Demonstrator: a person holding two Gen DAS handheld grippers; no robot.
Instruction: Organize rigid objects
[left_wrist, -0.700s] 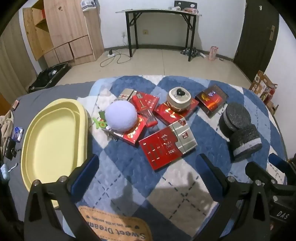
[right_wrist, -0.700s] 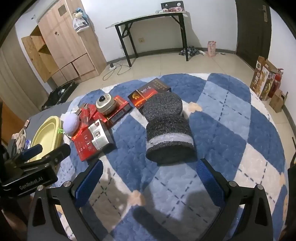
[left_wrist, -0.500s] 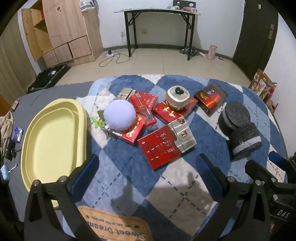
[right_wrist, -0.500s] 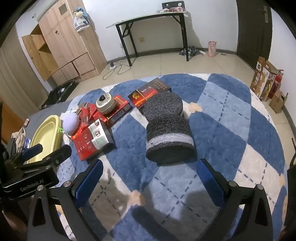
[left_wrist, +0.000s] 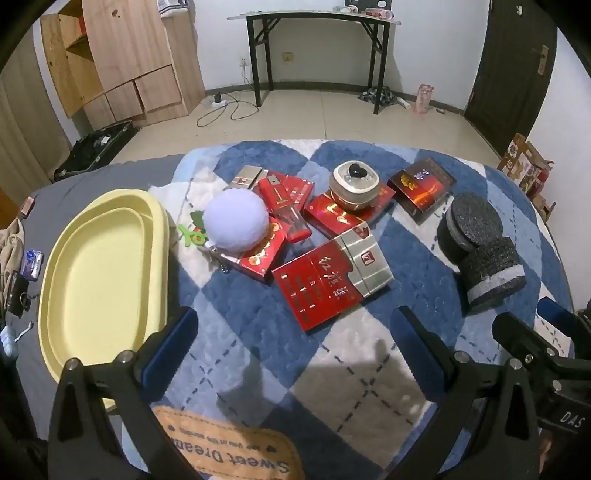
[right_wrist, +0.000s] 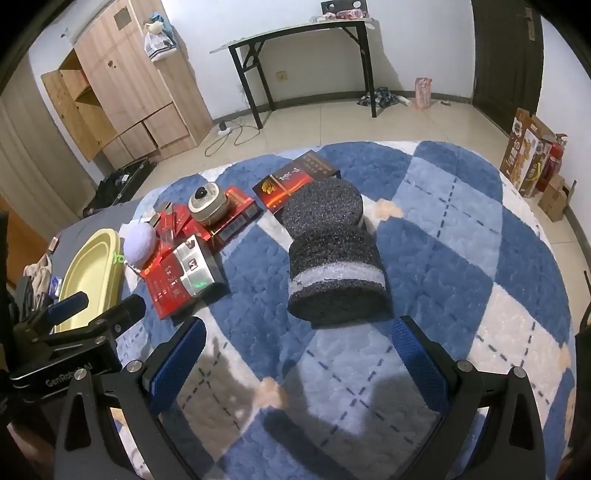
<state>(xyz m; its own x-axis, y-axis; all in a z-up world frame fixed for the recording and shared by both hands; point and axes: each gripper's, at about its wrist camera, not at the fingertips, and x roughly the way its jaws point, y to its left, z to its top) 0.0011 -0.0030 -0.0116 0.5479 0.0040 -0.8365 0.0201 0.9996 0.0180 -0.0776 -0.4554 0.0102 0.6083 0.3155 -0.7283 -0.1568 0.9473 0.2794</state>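
Observation:
A heap of rigid items lies on a blue and white checked rug (left_wrist: 258, 354): a big red and silver box (left_wrist: 332, 280), smaller red boxes (left_wrist: 288, 206), a dark red box (left_wrist: 421, 188), a round cream jar (left_wrist: 354, 182) and a pale fluffy ball (left_wrist: 236, 218). An empty yellow oval tray (left_wrist: 99, 273) sits to the left. Two black foam cylinders (right_wrist: 332, 258) lie on the right. My left gripper (left_wrist: 295, 332) hovers open, near the rug's front edge, below the big red box. My right gripper (right_wrist: 295, 347) hovers open just short of the nearer foam cylinder. Neither holds anything.
A green clip-like toy (left_wrist: 192, 232) lies between the ball and the tray. Small clutter (left_wrist: 26, 266) sits left of the tray. Beyond the rug are a wooden cabinet (left_wrist: 122, 66), a black-legged table (left_wrist: 317, 44), a dark door (left_wrist: 513, 62) and cardboard boxes (right_wrist: 532, 158).
The left wrist view has drifted slightly, so the objects sit a little lower and further left than before. Both grippers stay open and empty; nothing on the rug has moved.

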